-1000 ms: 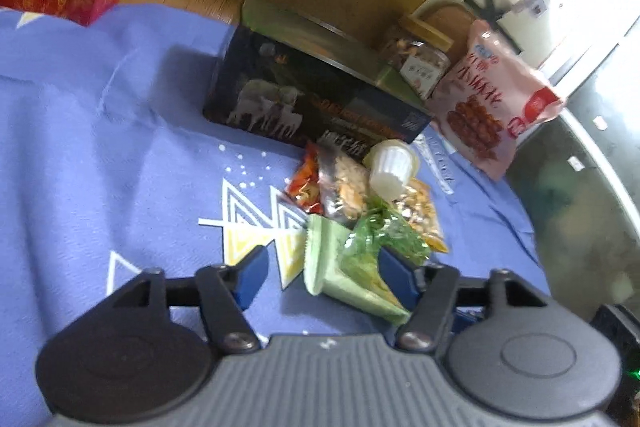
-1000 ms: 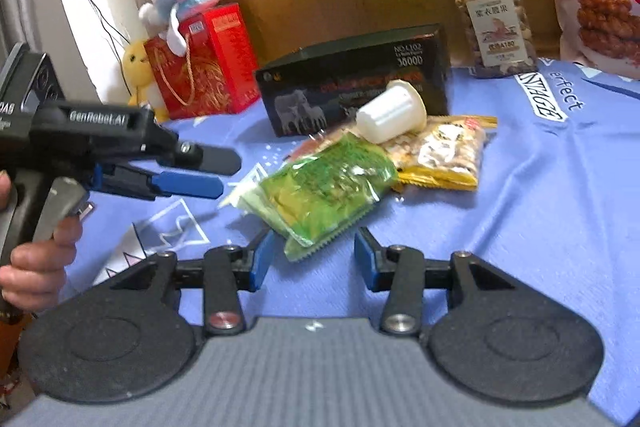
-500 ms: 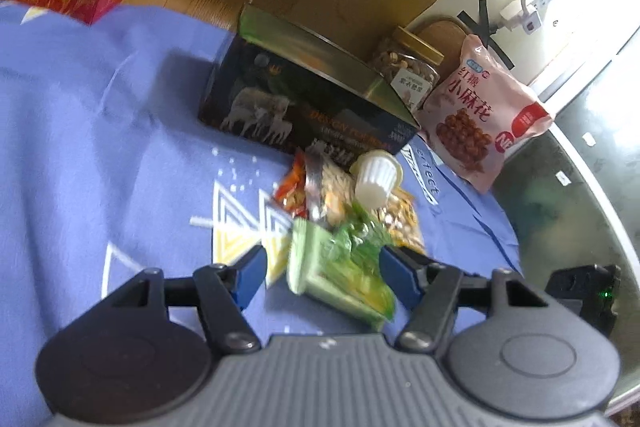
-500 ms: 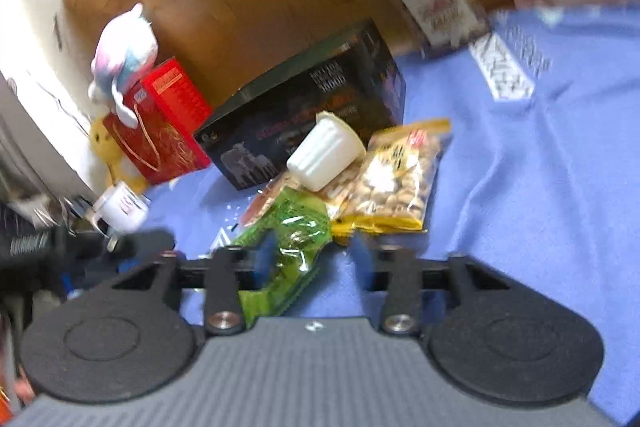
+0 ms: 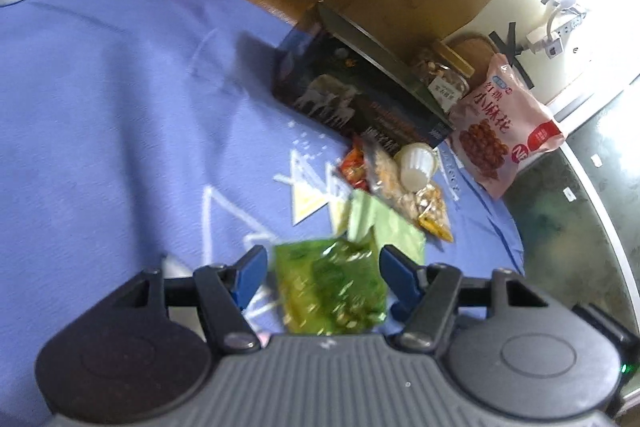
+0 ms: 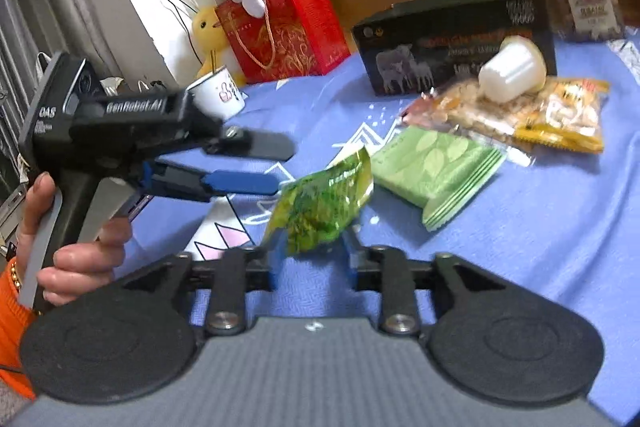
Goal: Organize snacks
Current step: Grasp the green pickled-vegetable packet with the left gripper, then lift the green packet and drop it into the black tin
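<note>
Green packet (image 6: 320,203) raised off the blue cloth (image 6: 560,227), tilted, lower end tucked between the pads of the right gripper (image 6: 312,257). Looks pinched there, though blur hides the exact contact; jaws just opened somewhat wider, packet between them. Left gripper (image 6: 282,165) reaching in from the left, held by a hand (image 6: 80,259), fingers spread with nothing between, lower blue finger's tip just beside the packet's upper edge. Farther back on the cloth: pale green packet (image 6: 436,167) lying flat, clear nut packets (image 6: 560,115) just behind it, white cup (image 6: 512,71) tipped over on top of those, black box (image 6: 452,43) standing at the rear.
</note>
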### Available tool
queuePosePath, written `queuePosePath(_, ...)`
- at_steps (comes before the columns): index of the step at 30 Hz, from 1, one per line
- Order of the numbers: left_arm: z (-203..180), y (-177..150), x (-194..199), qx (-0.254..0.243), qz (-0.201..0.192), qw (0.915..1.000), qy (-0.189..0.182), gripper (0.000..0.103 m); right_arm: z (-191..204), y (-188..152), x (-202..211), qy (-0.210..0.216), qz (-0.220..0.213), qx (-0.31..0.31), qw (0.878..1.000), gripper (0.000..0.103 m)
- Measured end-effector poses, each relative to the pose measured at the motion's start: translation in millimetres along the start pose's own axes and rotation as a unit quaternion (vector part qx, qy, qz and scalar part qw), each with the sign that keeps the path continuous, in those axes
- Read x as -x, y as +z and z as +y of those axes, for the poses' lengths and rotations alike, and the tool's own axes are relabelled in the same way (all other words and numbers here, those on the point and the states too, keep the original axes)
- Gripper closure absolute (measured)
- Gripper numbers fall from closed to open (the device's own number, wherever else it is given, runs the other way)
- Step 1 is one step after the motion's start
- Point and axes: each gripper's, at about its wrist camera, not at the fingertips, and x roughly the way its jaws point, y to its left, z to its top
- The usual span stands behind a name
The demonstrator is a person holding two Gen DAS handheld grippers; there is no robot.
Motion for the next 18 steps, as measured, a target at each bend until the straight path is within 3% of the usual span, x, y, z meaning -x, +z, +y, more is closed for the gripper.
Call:
queuePosePath(3, 10.4, -5.4, 4.5, 0.018, 0.016, 0.9995, -0.02, 0.036, -4.2, 4.6, 2.3, -0.006, -0.004, 0.004, 1.0, 0.054)
queuePosePath(7, 14.4, -12.4, -1.1, 0.042, 0.014, 0.9974, -0.057, 0.028, -23.0, 10.6, -11.0, 0.002, 0.002, -0.039, 0.999, 0.054)
queuePosePath(9, 9.1, -15.2, -8.1, 0.033, 0.006, 0.9973, -0.065, 0.035, -27.5, 12.7, -20.8, 0.018, 0.002, -0.058, 0.998, 0.056)
queuePosePath(11, 2.8, -17.1, -12.0, 0.015, -0.009, 0.9986, -0.05, 0.046, -21.4, 13.8, -25.9, 0.022, 0.009, -0.056, 0.998, 0.081)
queuePosePath(14, 1.2, -14.5, -12.0, 0.013, -0.011, 0.9982, -0.058, 0.057, -18.1, 9.5, -25.0, 0.024, 0.008, -0.054, 0.998, 0.082)
queuePosePath(17, -5.4, -5.1, -16.5, 0.02, 0.002, 0.9951, -0.097, 0.058, -21.6, 12.2, -19.3, 0.039, 0.001, -0.064, 0.997, 0.084)
queuePosePath(18, -12.0, 0.2, -16.8, 0.01, -0.001, 0.9955, -0.094, 0.058, -22.2, 15.2, -17.4, 0.046, -0.003, -0.068, 0.997, 0.085)
